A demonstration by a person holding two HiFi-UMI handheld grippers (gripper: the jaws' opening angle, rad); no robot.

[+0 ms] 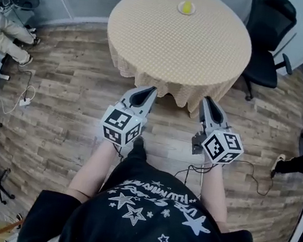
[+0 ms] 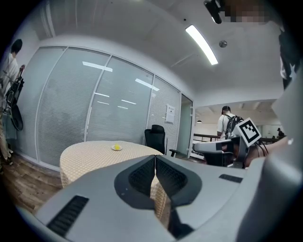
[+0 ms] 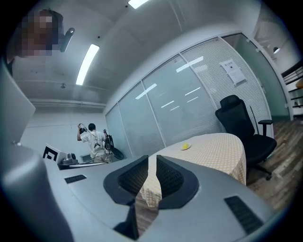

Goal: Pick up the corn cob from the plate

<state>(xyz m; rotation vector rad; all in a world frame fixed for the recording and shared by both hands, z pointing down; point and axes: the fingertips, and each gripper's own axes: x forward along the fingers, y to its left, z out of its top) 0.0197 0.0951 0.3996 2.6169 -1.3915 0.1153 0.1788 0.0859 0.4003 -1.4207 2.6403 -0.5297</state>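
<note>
Holds left gripper [image 1: 149,93] and right gripper [image 1: 207,103] side by side over the wood floor [image 1: 76,94], tips just at the near edge of the round table [image 1: 173,53]. Has both pairs of jaws clenched, nothing between them. Finds corn cob [image 1: 186,7] on small plate [image 1: 185,13] at the table's far side, well apart from both grippers. Shows black office chair [image 1: 267,39] right of the table.

I see a round table [image 1: 168,52] under a yellow checked cloth, a black office chair [image 1: 269,36] just beside its right edge, wood-plank floor [image 1: 61,115], and a white cable [image 1: 12,102] lying at left.
</note>
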